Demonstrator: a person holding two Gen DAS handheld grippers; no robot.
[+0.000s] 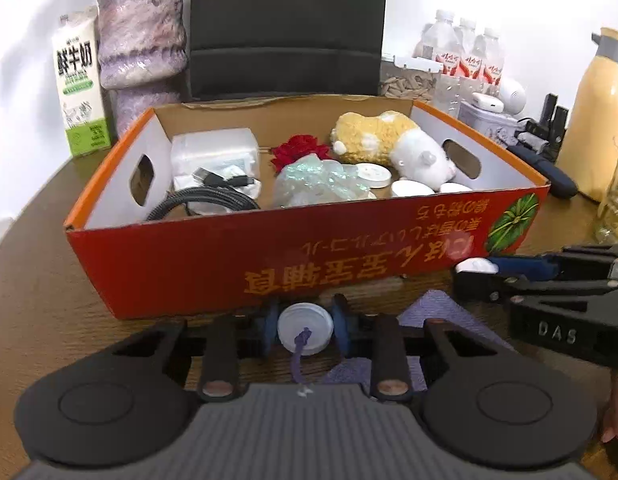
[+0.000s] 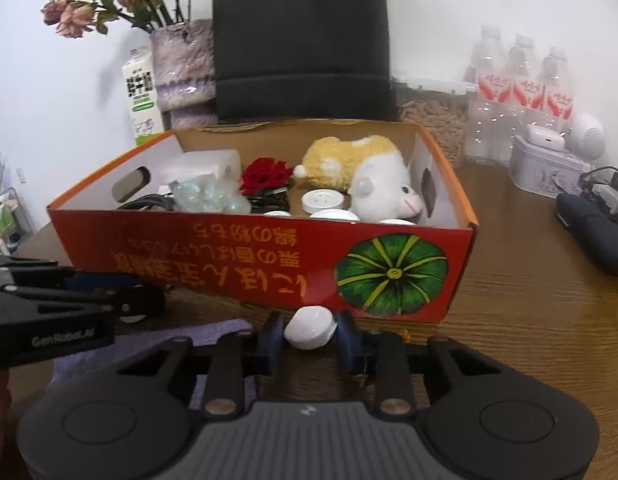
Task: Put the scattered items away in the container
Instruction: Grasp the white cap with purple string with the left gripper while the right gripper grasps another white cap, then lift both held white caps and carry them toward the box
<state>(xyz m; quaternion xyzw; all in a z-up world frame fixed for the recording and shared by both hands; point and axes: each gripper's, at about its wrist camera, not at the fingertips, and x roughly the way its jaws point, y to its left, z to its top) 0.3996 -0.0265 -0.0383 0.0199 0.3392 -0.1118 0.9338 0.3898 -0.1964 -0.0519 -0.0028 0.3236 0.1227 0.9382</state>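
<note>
A red cardboard box (image 1: pixel 213 264) stands on the wooden table, also in the right wrist view (image 2: pixel 237 264). It holds a plush toy (image 1: pixel 393 142), a red flower (image 1: pixel 299 150), a black cable (image 1: pixel 207 200), a clear wrapped bundle (image 1: pixel 317 182), a white plastic case (image 1: pixel 213 150) and white discs (image 1: pixel 373 174). My left gripper (image 1: pixel 305 330) is shut on a white disc with a purple cord (image 1: pixel 305 330), in front of the box. My right gripper (image 2: pixel 310 329) is shut on a plain white disc (image 2: pixel 310 329), also near the box front; it shows in the left wrist view (image 1: pixel 475 274).
A purple cloth (image 1: pixel 441 316) lies on the table under the grippers. Behind the box stand a black chair (image 1: pixel 287 28), a vase (image 1: pixel 141 52) and a milk carton (image 1: pixel 79 84). At the right are water bottles (image 2: pixel 521 88), a tin (image 2: pixel 545 170), a yellow kettle (image 1: pixel 597 116) and a dark case (image 2: pixel 593 228).
</note>
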